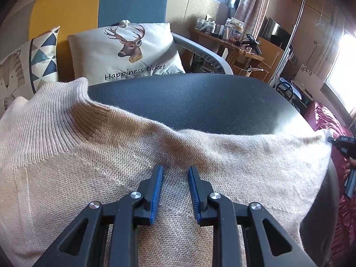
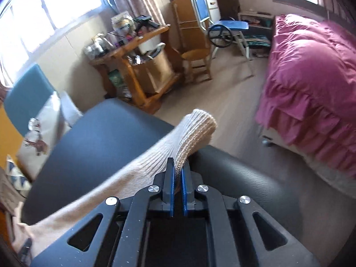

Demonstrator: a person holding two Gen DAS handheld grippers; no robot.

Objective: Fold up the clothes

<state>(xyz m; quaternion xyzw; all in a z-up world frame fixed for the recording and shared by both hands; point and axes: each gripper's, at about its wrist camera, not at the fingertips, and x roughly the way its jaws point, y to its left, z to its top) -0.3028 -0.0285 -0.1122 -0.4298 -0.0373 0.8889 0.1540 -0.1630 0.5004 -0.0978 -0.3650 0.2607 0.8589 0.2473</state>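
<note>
A cream knit sweater lies spread across a dark leather-look table top, its ribbed collar standing up toward ten o'clock in the left wrist view. The left gripper hovers over the sweater's body at six o'clock with its blue-padded jaws parted a little, bare knit showing in the gap and nothing pinched. At three o'clock in that view the right gripper meets the sweater's far end. From the right wrist, the right gripper has its jaws closed tight on the sleeve's ribbed cuff, which pokes out toward twelve o'clock. A deer-print cushion rests beyond the table, and a pink bedspread lies at two o'clock.
</note>
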